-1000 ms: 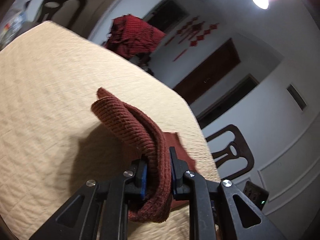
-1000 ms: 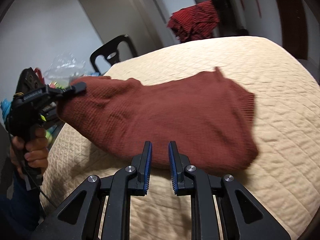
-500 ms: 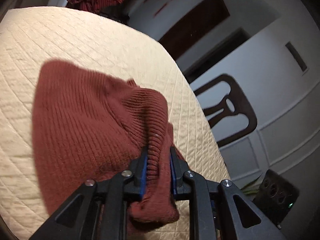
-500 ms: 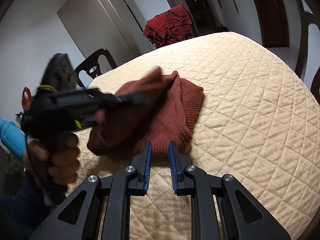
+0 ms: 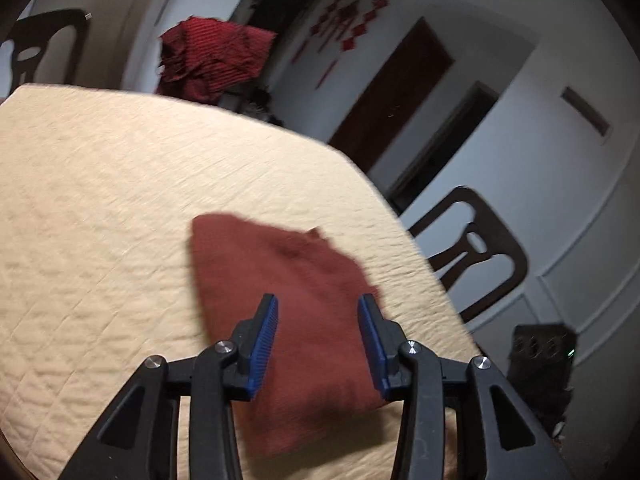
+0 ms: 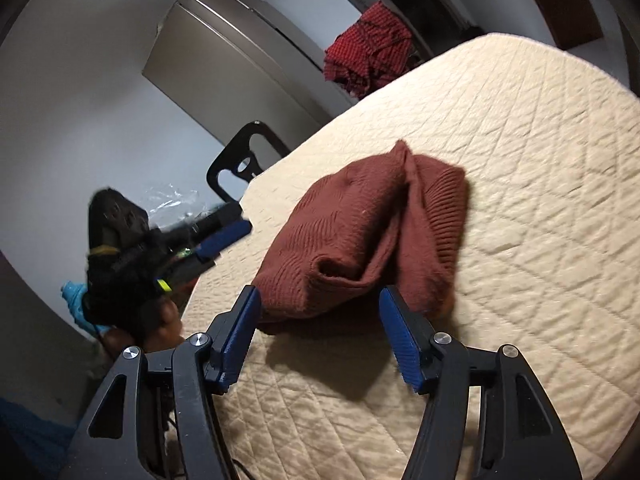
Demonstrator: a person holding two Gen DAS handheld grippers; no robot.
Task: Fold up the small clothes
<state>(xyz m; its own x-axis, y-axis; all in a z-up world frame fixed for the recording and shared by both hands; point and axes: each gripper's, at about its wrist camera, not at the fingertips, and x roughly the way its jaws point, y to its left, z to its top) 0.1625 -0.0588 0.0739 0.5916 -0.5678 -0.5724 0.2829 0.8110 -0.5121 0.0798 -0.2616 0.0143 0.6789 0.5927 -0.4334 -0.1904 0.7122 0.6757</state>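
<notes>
On the cream quilted tabletop (image 6: 520,168), the rust-red ribbed knit garment (image 6: 360,236) lay bunched, half folded. Left gripper (image 5: 317,304) and right gripper (image 6: 320,300) both gaped wide, empty. Next likely: right regrasps the 6 o'clock edge, flattens.

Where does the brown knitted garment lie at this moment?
The brown knitted garment lies folded on the quilted table cover, near its edge, just ahead of the open right gripper; the left gripper is open too.
</notes>
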